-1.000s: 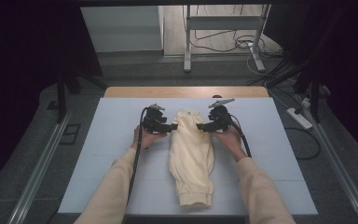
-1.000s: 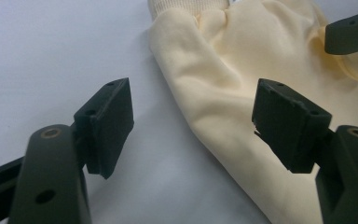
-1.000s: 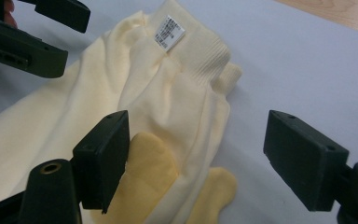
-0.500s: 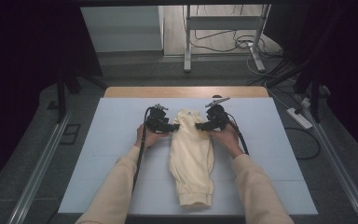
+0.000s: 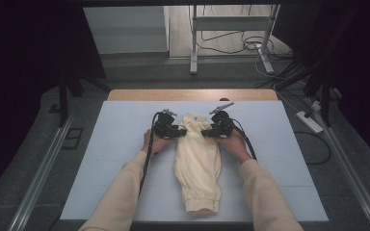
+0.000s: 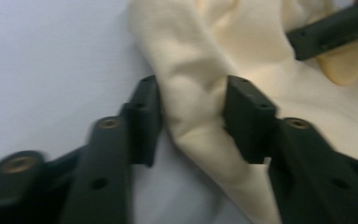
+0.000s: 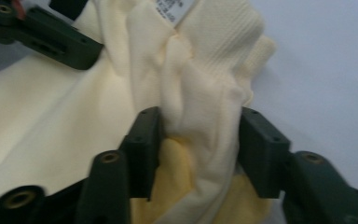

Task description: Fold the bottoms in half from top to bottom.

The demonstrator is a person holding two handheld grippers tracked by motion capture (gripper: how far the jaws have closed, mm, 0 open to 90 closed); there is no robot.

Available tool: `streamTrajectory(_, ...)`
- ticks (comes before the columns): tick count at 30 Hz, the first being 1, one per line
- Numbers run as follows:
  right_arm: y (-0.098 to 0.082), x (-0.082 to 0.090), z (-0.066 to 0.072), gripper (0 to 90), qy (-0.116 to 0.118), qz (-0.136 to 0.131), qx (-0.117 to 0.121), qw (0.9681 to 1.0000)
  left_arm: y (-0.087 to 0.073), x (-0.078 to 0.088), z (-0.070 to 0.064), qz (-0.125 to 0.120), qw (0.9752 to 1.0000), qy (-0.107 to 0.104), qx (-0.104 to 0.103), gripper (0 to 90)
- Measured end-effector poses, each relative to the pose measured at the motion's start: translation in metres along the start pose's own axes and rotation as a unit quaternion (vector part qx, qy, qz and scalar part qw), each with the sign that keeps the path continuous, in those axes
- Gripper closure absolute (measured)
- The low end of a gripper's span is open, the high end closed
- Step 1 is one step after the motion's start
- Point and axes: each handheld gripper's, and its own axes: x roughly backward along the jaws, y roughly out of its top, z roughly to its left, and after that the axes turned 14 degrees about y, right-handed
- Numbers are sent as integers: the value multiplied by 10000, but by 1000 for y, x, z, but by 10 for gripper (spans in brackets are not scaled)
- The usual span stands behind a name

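Folded cream-yellow fabric garment (image 5: 198, 163) lies lengthwise at the middle of the pale blue-white padded table cover (image 5: 101, 159), elastic cuff end toward 6 o'clock, waistband end toward 12.

Left gripper (image 5: 172, 131) sits at the garment's 10 o'clock corner. Its jaws have just been closing; in the left gripper view both pads press a bunched fold of the cloth (image 6: 193, 100) — grasping it.

Right gripper (image 5: 211, 131) at the 2 o'clock corner, jaws likewise just closing, clamped on the ribbed waistband (image 7: 200, 112) below a white sewn label (image 7: 172, 8).

Both hands rest on the cover.
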Motion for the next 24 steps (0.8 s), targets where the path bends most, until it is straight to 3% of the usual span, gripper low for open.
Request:
streamTrajectory(2,0,0,2,650,126,10,3,9999,0,1,-2,44,10000,-39,-42,701)
streamTrajectory(6,0,1,4,728,137,24,114,9998,-1,3,0,42,9999,-140,-31,807)
streamTrajectory(24,8,29,17,744,151,-481,398,9979,5,37,-2,-620,9979,-107,-145,823)
